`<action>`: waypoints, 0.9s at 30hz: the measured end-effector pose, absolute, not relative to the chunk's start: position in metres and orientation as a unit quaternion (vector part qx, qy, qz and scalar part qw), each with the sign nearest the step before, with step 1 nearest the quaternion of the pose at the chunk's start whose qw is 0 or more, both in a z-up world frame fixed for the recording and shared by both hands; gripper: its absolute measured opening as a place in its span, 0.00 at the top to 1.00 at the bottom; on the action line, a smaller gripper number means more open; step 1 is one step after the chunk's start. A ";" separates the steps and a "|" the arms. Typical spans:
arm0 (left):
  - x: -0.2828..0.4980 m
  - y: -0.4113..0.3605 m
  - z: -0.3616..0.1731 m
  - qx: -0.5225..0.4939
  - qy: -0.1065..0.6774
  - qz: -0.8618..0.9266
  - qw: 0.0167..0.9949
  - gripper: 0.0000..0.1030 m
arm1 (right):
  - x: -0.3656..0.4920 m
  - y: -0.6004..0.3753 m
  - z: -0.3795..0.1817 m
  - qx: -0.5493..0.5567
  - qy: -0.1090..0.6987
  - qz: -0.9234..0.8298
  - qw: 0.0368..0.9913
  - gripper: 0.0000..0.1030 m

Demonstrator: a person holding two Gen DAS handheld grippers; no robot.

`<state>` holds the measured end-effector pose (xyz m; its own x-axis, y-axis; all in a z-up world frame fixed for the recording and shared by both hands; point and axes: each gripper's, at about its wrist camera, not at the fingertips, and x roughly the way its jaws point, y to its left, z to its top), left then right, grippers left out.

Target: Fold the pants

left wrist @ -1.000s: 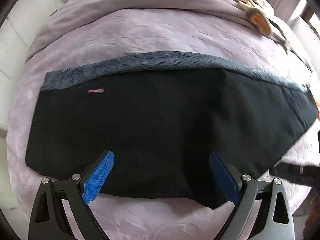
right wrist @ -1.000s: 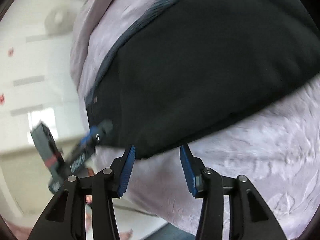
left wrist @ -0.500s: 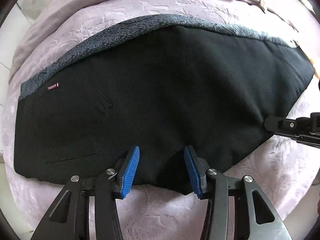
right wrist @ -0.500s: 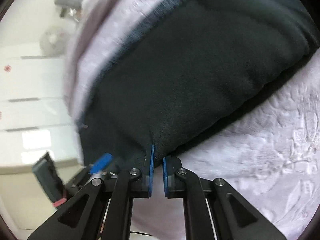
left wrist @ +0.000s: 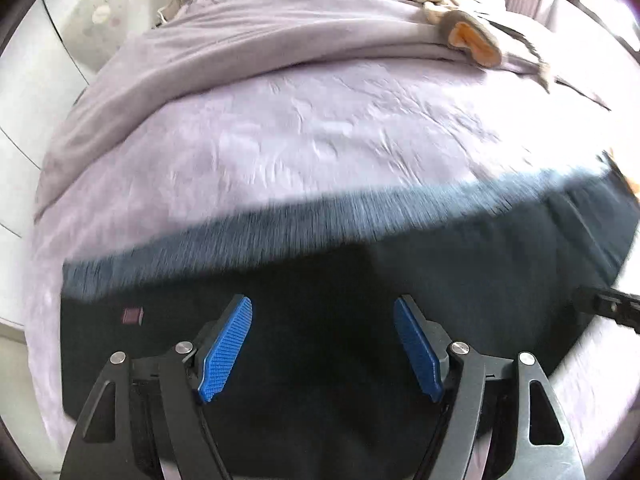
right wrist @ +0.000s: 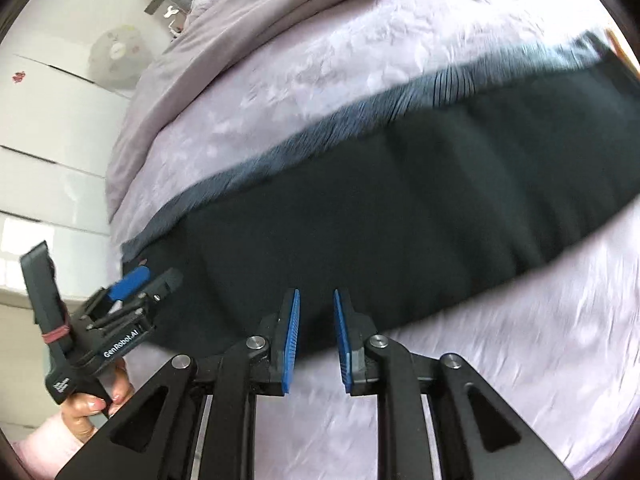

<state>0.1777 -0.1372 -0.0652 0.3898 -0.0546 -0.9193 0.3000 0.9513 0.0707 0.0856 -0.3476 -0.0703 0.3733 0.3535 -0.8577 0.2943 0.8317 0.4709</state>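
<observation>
Black pants (left wrist: pixel 360 280) lie flat across the near part of a lilac bed, with a grey-blue ribbed band (left wrist: pixel 320 216) along their far edge and a small dark red label (left wrist: pixel 132 315) at the left. They also show in the right wrist view (right wrist: pixel 400 208). My left gripper (left wrist: pixel 322 346) is open above the pants with nothing between its blue pads. My right gripper (right wrist: pixel 314 336) is open by a narrow gap at the pants' near edge and holds nothing. The left gripper also shows in the right wrist view (right wrist: pixel 132 284), held in a hand.
The lilac bedspread (left wrist: pixel 320 132) spreads beyond the pants, with a folded blanket (left wrist: pixel 260 52) behind it. A heap of beige and orange clothing (left wrist: pixel 452 8) lies at the far right. White cabinets (right wrist: pixel 48 128) and a fan (right wrist: pixel 116 56) stand at the left.
My left gripper opened wide and drew back up over the pants. My right gripper, shut on the pants' edge half a second ago, has parted slightly and let go. Both views are blurred.
</observation>
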 end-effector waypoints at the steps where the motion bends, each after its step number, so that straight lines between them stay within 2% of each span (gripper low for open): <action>1: 0.189 -0.139 -0.075 0.116 0.543 -0.097 0.826 0.27 | 0.095 -0.351 -0.074 0.283 0.560 0.016 0.778 0.80; 2: 0.202 -0.136 -0.085 0.111 0.551 -0.089 0.822 0.27 | 0.104 -0.352 -0.078 0.274 0.562 0.015 0.780 0.80; 4: 0.219 -0.127 -0.095 0.078 0.565 -0.076 0.818 0.13 | 0.123 -0.357 -0.093 0.237 0.578 0.005 0.781 0.83; 6: 0.227 -0.122 -0.097 0.062 0.568 -0.072 0.818 0.13 | 0.138 -0.364 -0.104 0.211 0.582 0.004 0.785 0.86; 10: 0.237 -0.121 -0.090 0.065 0.576 -0.066 0.812 0.13 | 0.160 -0.391 -0.099 0.188 0.572 -0.022 0.798 0.86; 13: 0.231 -0.122 -0.071 0.063 0.564 -0.071 0.821 0.13 | 0.168 -0.411 -0.087 0.212 0.565 -0.045 0.796 0.82; 18: 0.199 -0.120 -0.079 0.102 0.571 -0.054 0.813 0.13 | 0.134 -0.411 -0.071 0.246 0.570 -0.013 0.784 0.82; 23: 0.185 -0.107 -0.087 0.105 0.591 -0.038 0.799 0.13 | 0.095 -0.384 -0.092 0.172 0.604 0.001 0.778 0.82; 27: 0.171 -0.108 -0.072 0.120 0.597 -0.034 0.793 0.13 | 0.078 -0.396 -0.080 0.223 0.592 -0.009 0.774 0.82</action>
<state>0.1709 -0.1084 -0.0715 0.2856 0.0893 -0.9542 0.1978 0.9687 0.1499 0.0780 -0.3957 -0.0803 0.2981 0.2504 -0.9211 0.2788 0.9001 0.3349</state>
